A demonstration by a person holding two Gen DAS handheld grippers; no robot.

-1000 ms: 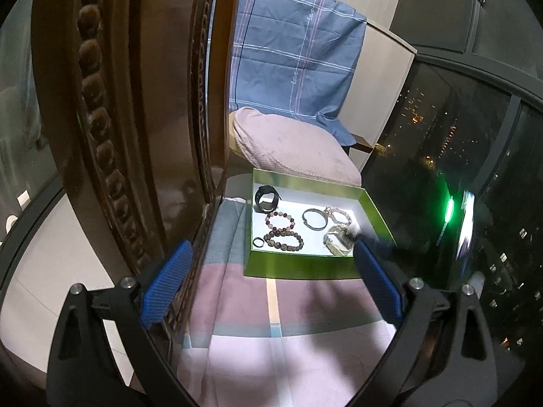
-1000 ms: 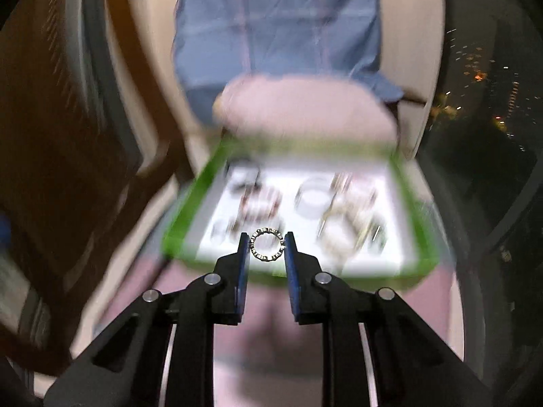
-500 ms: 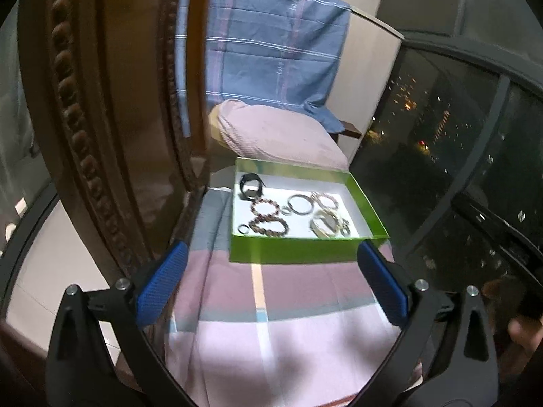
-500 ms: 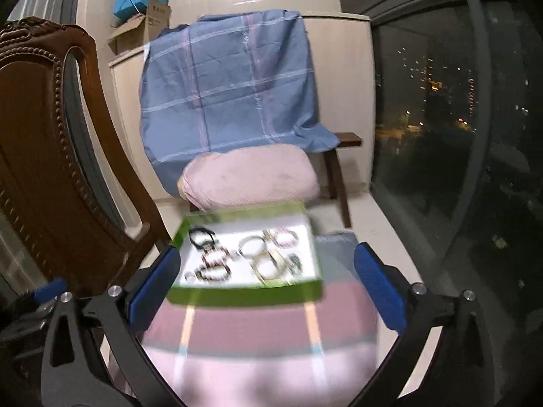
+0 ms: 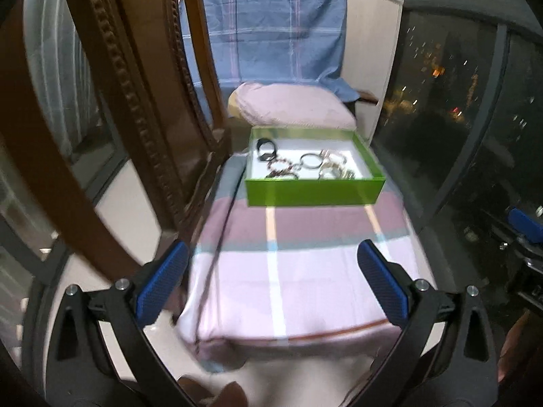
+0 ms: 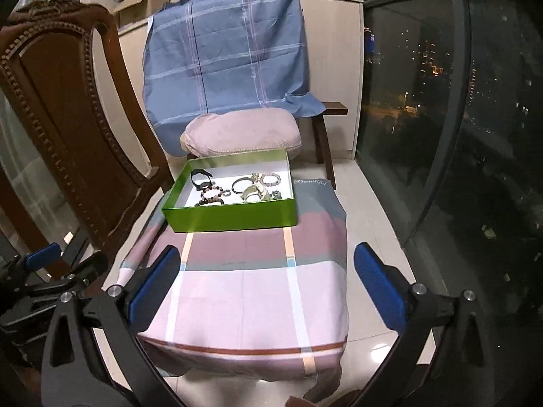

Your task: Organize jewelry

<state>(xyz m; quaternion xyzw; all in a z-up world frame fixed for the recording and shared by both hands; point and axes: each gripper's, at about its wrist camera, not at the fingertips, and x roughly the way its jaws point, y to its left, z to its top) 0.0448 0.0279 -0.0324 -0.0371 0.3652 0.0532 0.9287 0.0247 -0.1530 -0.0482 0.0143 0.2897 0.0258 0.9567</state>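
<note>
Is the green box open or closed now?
Open. The green box has no lid on it, and the bracelets lie visible on its white floor.

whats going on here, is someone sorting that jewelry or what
A person holds a gripper in each hand, tidying jewelry into a green box on a striped cloth. Bracelets, among them a bead bracelet and a silver bangle, and a black band lie inside it. The right gripper is open and empty, short of the box. The left gripper is open and empty too.

Black-framed tongs (image 6: 266, 281) with blue textured pads (image 6: 154, 281) and silver screws.
</note>
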